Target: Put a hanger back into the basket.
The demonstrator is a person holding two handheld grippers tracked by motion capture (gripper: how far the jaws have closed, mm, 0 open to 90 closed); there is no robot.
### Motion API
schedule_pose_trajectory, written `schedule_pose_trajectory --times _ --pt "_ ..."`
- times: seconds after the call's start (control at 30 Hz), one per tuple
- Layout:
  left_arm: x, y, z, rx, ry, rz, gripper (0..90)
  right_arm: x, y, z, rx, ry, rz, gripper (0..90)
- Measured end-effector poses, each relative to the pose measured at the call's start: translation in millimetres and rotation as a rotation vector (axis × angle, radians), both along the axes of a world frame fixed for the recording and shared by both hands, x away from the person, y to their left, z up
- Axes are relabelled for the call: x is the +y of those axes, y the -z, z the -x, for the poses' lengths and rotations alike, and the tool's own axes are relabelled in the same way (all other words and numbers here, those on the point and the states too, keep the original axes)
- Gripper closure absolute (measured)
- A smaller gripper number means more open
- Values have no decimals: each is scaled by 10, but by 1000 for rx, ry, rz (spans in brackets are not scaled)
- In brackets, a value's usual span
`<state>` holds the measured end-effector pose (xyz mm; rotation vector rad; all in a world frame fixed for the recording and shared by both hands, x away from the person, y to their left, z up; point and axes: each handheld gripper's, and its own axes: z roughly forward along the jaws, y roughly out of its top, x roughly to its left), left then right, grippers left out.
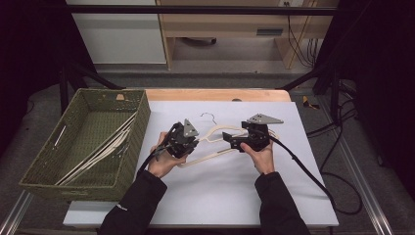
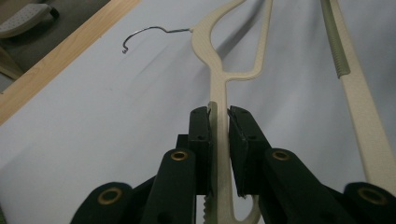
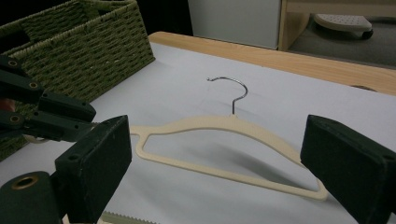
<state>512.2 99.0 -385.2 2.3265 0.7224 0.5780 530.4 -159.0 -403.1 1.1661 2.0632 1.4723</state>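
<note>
**A:** Where's that cream flat plastic hanger with the wire hook [image 1: 218, 139] sitting right now?

**B:** On the white sheet covering the table [image 1: 220, 196], dead centre in the high view, hook at 12 o'clock. The left gripper [image 2: 218, 122] has its jaws pinching one thin arm of it, at the hanger's 9 o'clock end.

**A:** And the other one?

**B:** The right gripper [image 1: 230, 140] is at its 3 o'clock side, jaws spread wide, nothing pressed between them. The green woven basket [image 1: 132, 142] with more hangers is off at 9 o'clock.
</note>
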Motion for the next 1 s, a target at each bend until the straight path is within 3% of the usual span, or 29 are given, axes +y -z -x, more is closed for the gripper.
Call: schedule_pose_trajectory --times 0.3,0.6,1.0 --pt "-20 -60 73 -36 6 12 793 -17 -8 -40 4 3 13 93" --pt "-33 -86 155 -66 19 19 794 95 -25 -150 7 9 14 116" --pt "-6 -70 186 -59 15 22 793 280 -76 -431 29 30 32 174"
